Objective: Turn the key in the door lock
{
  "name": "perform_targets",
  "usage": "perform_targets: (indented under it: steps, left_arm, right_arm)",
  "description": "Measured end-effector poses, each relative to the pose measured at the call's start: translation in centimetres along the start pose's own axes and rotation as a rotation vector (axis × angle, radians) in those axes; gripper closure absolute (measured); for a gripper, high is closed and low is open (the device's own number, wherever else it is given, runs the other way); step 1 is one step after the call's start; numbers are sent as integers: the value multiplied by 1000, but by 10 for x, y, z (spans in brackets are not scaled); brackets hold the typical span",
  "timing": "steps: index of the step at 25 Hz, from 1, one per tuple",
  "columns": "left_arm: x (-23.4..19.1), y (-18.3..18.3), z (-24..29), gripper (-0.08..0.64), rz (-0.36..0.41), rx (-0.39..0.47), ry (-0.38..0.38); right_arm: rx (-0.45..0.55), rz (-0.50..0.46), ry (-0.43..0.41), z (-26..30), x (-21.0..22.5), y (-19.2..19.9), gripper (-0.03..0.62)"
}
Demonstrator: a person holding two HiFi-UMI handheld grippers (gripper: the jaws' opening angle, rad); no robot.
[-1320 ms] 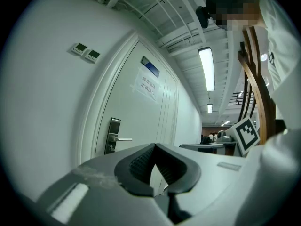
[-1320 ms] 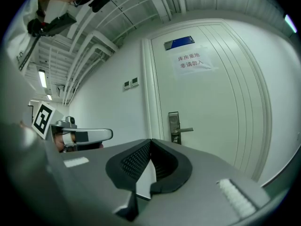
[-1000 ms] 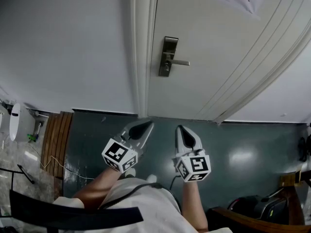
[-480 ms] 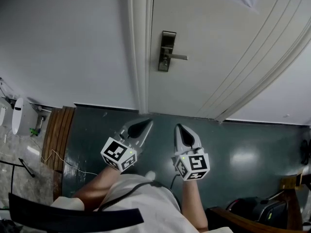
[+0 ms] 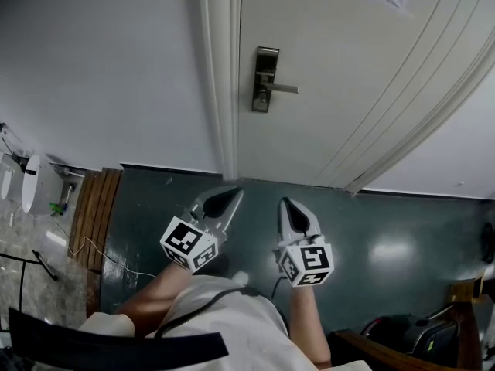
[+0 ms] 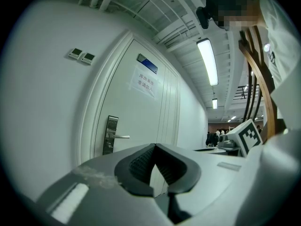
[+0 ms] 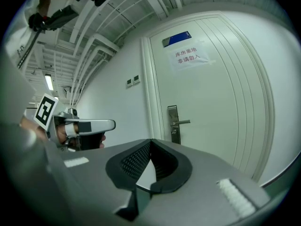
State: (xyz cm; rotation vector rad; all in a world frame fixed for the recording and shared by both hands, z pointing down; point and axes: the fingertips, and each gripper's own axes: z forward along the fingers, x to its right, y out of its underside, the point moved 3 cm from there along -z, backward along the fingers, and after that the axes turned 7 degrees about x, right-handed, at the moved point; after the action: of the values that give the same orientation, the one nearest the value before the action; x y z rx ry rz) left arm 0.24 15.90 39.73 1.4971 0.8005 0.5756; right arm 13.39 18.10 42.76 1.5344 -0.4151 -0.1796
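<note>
Closest in, the left gripper (image 5: 223, 201) and right gripper (image 5: 295, 218) are held side by side above the dark floor (image 5: 387, 246) — each with its jaws closed tip to tip and nothing between them. Beyond, well apart from both, stands the white door (image 5: 348, 107). Near its left edge sits the lock (image 5: 265, 79), its lever handle (image 5: 285, 89) pointing right — whether a key is in it is too small to tell.

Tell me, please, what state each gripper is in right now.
Left gripper: closed, holding nothing.
Right gripper: closed, holding nothing.
</note>
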Motion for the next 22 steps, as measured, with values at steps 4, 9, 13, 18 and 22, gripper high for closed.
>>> perform_targets:
  steps: [4, 9, 13, 18, 22]
  left_arm:
    - [-7, 2, 5, 555, -4, -2, -5]
    - [-20, 4, 18, 555, -9, 0, 0]
    - [-38, 6, 34, 555, -19, 1, 3]
    - [-63, 7, 59, 555, -34, -1, 21]
    - [-89, 5, 77, 555, -44, -2, 29]
  right_arm:
    - [-5, -10, 3, 6, 4, -2, 583]
    - [-8, -11, 9, 22, 12, -1, 583]
    - [-15, -15, 9, 42, 19, 0, 584]
    - [-34, -23, 21, 75, 33, 0, 583]
    - [-49, -29, 31, 105, 40, -1, 583]
